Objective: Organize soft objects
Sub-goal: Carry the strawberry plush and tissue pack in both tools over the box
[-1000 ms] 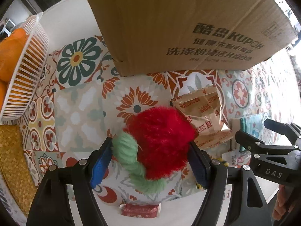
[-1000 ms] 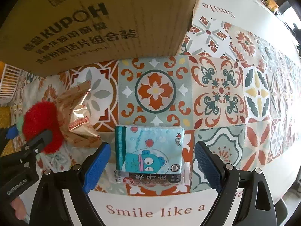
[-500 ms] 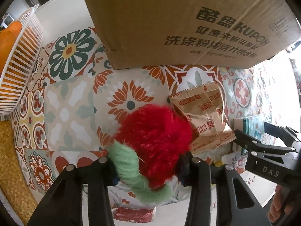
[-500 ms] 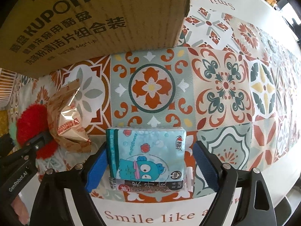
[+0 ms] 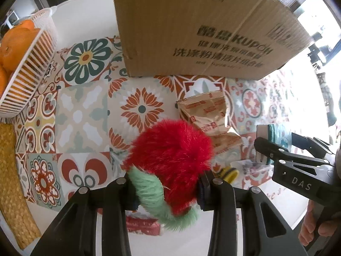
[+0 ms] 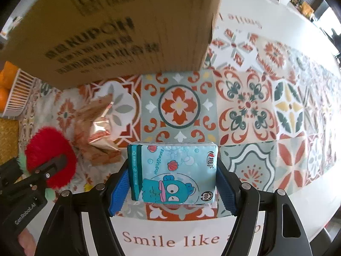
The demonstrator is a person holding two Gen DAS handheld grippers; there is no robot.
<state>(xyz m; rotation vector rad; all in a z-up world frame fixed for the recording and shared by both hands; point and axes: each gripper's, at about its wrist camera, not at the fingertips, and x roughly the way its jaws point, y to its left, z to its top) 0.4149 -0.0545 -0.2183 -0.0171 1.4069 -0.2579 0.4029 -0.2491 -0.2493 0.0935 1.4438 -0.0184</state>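
Before the cardboard box (image 5: pixel 202 29), left claw (image 5: pixel 166 189) squeezes the red-and-green plush (image 5: pixel 170 155) — right claw (image 6: pixel 172 183) clamps the blue tissue pack (image 6: pixel 172 172).

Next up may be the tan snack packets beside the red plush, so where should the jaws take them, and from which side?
The tan snack packets lie flat and overlapping between the red plush and the tissue pack. Probably best from above, across the raised, crinkled folds near the middle; the flat sealed edges offer little to pinch. Both grippers are full now.
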